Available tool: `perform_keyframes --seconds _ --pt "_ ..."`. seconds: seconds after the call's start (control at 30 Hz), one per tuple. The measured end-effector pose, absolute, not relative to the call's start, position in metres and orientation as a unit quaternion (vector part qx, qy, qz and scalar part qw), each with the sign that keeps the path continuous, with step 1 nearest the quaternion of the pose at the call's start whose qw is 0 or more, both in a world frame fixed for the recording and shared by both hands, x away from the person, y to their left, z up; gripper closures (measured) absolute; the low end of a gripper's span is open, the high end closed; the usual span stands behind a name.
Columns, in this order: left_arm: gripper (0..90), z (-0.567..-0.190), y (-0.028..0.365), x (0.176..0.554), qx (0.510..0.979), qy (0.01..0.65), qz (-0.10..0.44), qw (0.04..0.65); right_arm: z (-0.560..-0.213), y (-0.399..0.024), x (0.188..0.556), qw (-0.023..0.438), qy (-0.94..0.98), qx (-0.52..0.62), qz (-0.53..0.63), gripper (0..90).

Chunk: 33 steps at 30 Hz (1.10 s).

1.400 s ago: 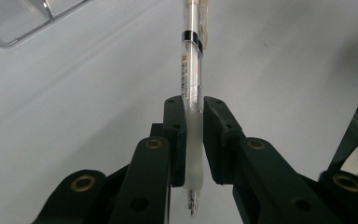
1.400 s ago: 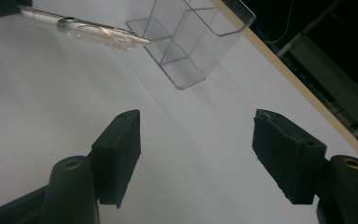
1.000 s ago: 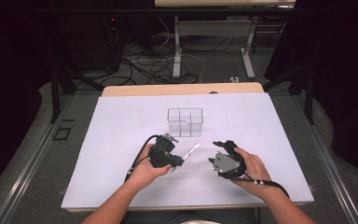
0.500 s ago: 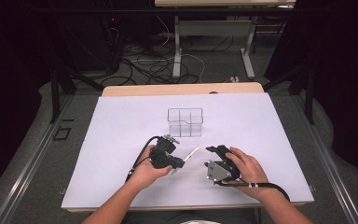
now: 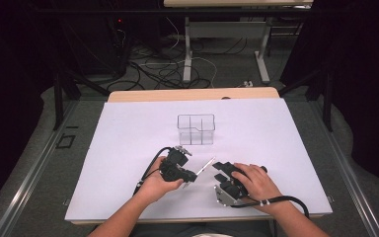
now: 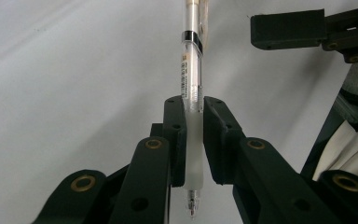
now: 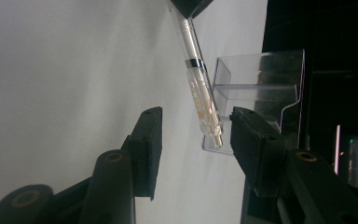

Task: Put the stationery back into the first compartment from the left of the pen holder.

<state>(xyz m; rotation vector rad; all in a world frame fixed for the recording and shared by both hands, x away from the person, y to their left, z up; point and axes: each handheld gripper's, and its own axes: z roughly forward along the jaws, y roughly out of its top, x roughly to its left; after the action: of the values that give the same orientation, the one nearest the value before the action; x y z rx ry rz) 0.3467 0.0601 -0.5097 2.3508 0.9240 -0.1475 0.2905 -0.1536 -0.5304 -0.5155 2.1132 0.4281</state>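
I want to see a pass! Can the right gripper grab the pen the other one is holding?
Probably yes. The right gripper is open, and the free end of the pen already pokes between its jaws. The left gripper clamps the pen lower down, near the tip, so nothing blocks the way.

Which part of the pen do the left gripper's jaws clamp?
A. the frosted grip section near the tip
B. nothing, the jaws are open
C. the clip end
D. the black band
A: in the left gripper view the left gripper pinches the pen at its frosted grip section, with the tip poking out just below.

pen (image 5: 206, 165) between grippers, organizer (image 5: 196, 129) behind
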Motion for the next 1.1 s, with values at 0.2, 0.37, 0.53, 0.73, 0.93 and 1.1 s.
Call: perform_keyframes --seconds 0.2,0.37,0.53,0.73,0.93,1.1 --pt "79.7 -0.511 0.058 0.346 0.888 0.344 -0.060 0.301 -0.534 -0.153 0.291 0.455 0.839 -0.255 0.157 60.1" --pt "79.7 -0.512 0.054 0.346 0.889 0.341 -0.068 0.299 -0.537 -0.153 0.291 0.450 0.840 -0.264 0.151 63.3" --pt "79.6 -0.513 0.049 0.344 0.889 0.337 -0.075 0.299 -0.538 -0.151 0.291 0.450 0.837 -0.270 0.153 64.7" --pt "79.7 -0.512 0.044 0.341 0.890 0.333 -0.082 0.302 -0.540 -0.150 0.292 0.448 0.839 -0.275 0.143 65.0" --pt "79.7 -0.510 0.042 0.338 0.890 0.325 -0.091 0.307 -0.542 -0.150 0.291 0.440 0.846 -0.269 0.138 67.8" --pt "79.6 -0.511 0.037 0.335 0.891 0.322 -0.093 0.305 -0.541 -0.149 0.291 0.440 0.845 -0.271 0.135 71.4"
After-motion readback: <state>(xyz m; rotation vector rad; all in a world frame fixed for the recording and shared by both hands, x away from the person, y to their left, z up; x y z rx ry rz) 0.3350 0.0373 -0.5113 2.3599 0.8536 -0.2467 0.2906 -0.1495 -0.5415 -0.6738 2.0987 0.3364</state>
